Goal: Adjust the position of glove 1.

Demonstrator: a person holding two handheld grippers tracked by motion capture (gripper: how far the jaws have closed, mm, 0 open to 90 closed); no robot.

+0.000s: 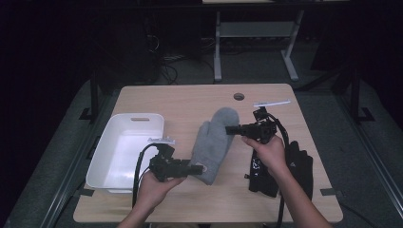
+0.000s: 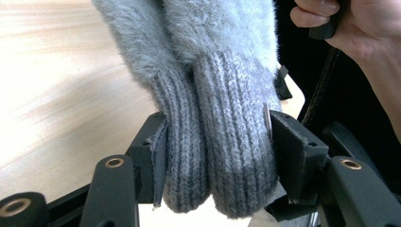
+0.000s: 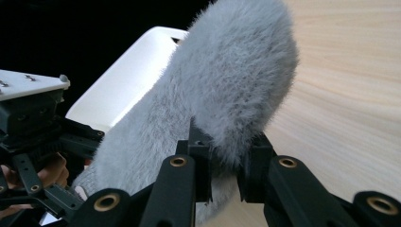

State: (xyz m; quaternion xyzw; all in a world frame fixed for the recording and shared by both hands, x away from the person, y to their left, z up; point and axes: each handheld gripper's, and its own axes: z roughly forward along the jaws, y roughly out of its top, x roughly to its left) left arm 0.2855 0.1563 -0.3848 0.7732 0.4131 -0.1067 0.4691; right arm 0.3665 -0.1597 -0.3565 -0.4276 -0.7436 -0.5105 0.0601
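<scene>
The grey mitten (image 1: 213,142) spans the middle of the table (image 1: 190,102), held at both ends. The left gripper (image 1: 190,169) is clamped on the ribbed cuff at the near end; the right gripper (image 1: 231,129) is pinched on the fluffy tip at the far end. A white bin (image 1: 124,153) sits just left of the left gripper, near the table's left edge. Black gloves (image 1: 297,166) lie at the near right, beside the right forearm. Bare tabletop lies open beyond the mitten, up to a cable hole (image 1: 239,96) near the far edge.
</scene>
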